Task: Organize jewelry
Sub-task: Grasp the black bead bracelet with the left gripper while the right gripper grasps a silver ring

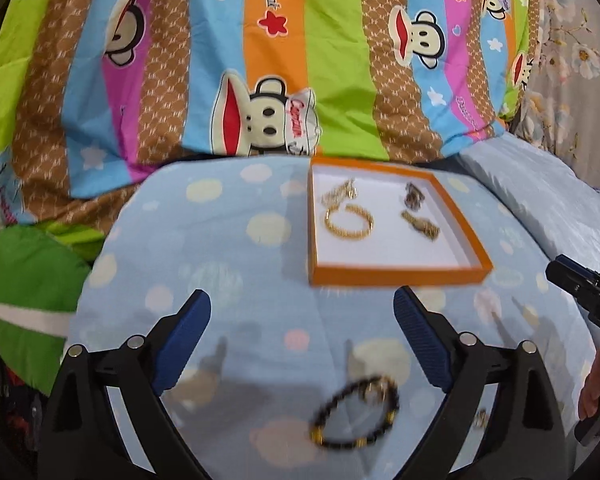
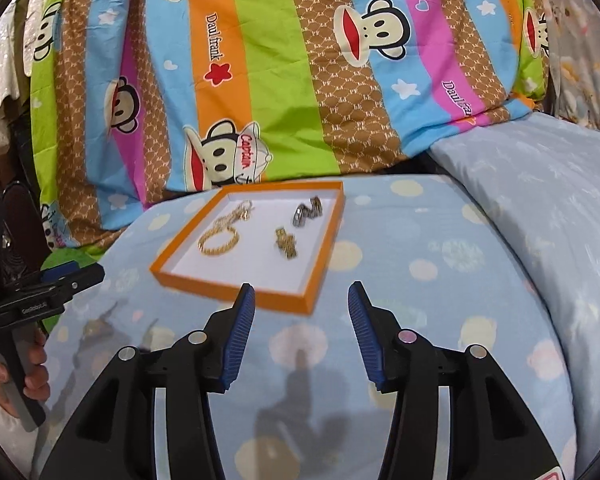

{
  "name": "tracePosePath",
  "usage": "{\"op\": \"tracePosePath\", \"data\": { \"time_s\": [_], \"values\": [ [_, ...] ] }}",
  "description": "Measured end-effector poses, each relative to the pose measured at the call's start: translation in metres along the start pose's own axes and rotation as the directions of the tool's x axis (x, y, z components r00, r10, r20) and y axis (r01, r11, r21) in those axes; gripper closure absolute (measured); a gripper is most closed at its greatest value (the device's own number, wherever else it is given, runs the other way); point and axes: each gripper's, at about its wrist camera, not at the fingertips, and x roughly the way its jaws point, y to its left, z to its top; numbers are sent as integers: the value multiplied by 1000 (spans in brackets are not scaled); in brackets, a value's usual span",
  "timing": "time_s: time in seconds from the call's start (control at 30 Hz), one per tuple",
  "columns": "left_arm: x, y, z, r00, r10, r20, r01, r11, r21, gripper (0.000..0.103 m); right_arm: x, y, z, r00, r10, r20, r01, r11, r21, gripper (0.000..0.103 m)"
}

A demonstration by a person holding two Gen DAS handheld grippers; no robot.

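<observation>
The left tongs gape wide and empty at the frame's bottom; between their arms a black beaded bracelet with gold beads lies on the pale-blue dotted bedsheet. The right tongs stand partly open, holding nothing. Above, at centre, the shallow orange-rimmed tray holds a gold chain bracelet, a gold chain necklace, silver rings and a small gold piece.

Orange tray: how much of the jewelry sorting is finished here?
Done: four pieces lie in the shallow orange tray, including a gold chain bracelet. In hand: nothing; left gripper and right gripper are empty, jaws apart. Left: the black beaded bracelet still on the dotted blue bedsheet.
</observation>
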Motion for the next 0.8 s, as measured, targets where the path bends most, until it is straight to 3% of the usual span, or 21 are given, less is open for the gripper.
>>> {"op": "tracePosePath", "data": {
  "time_s": [0.13,0.3,0.5,0.7,0.8],
  "values": [
    [0,-3,-36,998,-37,-60,36,999,-19,13,4,4,-22,1000,-3,-29,3,1000,5,55],
    [5,-15,-57,994,-39,-104,39,999,0,9,5,6,-33,999,-15,-36,15,1000,0,55],
    [9,-27,-64,993,15,-117,-4,996,90,8,12,5,-36,998,-17,-55,18,1000,5,55],
    [8,-14,-60,992,-15,-121,24,998,66,9,15,9,-38,998,-15,-64,15,1000,-13,55],
    [7,-4,-61,992,-18,-127,25,998,55,16,16,9,-38,998,-13,-65,12,1000,-12,55]
  ]
}}
